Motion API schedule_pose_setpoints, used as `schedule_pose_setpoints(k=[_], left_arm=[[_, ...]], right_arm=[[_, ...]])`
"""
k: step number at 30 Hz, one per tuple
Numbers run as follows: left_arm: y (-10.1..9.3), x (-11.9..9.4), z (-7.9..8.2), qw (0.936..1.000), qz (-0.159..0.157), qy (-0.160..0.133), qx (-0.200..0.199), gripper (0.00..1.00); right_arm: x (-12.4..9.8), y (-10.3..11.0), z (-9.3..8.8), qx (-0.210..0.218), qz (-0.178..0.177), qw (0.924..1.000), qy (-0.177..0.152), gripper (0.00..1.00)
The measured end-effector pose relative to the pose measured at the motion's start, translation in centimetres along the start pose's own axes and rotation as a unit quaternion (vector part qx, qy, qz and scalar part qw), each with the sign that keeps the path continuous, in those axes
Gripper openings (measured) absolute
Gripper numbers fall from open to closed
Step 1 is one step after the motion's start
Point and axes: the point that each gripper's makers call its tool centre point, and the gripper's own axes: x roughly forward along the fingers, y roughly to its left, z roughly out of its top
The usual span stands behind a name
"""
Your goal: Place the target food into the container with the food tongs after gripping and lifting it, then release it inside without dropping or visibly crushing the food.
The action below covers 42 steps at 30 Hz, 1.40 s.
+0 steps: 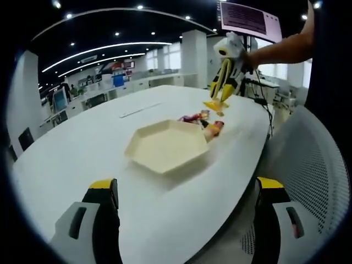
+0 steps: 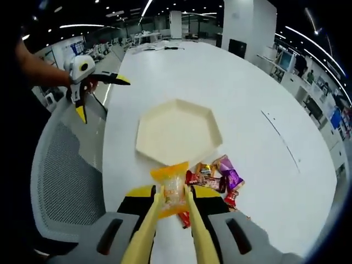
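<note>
**No legible text from where I sit**

I can read nothing for certain in either view. The monitor (image 1: 248,20) hanging at the top of my left gripper view carries rows of lettering on a pinkish screen, but they blur into stripes. In my right gripper view the snack wrappers (image 2: 215,179) lying on the counter (image 2: 264,82) show printed patches (a red one seems to bear a dark logo), too small to make out. The wrapped snack (image 2: 172,191) between my tongs shows no readable print.
</note>
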Motion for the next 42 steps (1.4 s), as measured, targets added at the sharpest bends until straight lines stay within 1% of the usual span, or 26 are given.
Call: schedule_pose_setpoints(k=[3,6,7,9,11,13,19,24,28,31,35,42], left_arm=[[0.1,0.1,-0.5,0.9999,0.003,0.009,0.004,0.99],[0.5,0.1,-0.2,1.0,0.009,0.002,-0.004,0.99],[0.8,0.2,-0.3,0.9998,0.011,0.001,-0.014,0.99],[1.0,0.2,-0.4,0.9997,0.014,0.003,-0.02,0.99],[1.0,0.1,-0.2,0.9996,0.016,-0.001,-0.022,0.99],[0.9,0.2,-0.3,0.9996,0.016,0.001,-0.023,0.99],[0.9,0.2,-0.5,0.9996,0.014,0.006,-0.023,0.99],[1.0,0.3,-0.6,0.9989,0.012,0.005,-0.044,0.99],[0.8,0.4,-0.7,0.9991,0.008,0.007,-0.04,0.99],[0.9,0.3,-0.5,0.999,0.01,0.002,-0.043,0.99],[0.7,0.3,-0.2,0.9992,0.005,-0.007,-0.039,0.99],[0.8,0.3,-0.2,0.9993,0.01,-0.005,-0.037,0.99]], right_arm=[[-0.1,-0.3,0.3,0.0,-0.007,1.0,0.001,0.24],[-0.3,-0.6,0.8,0.006,-0.008,0.9999,-0.002,0.24],[-0.3,-0.6,0.9,0.007,-0.007,0.9999,-0.002,0.24],[-0.2,-0.8,1.3,0.008,-0.007,0.9999,-0.001,0.24],[0.0,-0.9,1.7,0.006,-0.008,0.9999,-0.001,0.24],[0.2,-1.0,2.1,0.007,-0.007,0.9999,-0.001,0.24],[0.6,-1.6,3.8,0.001,-0.007,1.0,-0.004,0.24],[0.9,-2.1,5.2,0.0,-0.006,1.0,-0.006,0.24],[1.4,-2.2,6.3,-0.002,-0.004,1.0,-0.007,0.24],[2.0,-2.2,7.0,-0.006,-0.002,1.0,-0.006,0.24],[2.8,-2.3,8.0,-0.01,0.001,0.9999,-0.005,0.24],[3.9,-2.5,10.3,-0.022,0.003,0.9997,-0.004,0.24]])
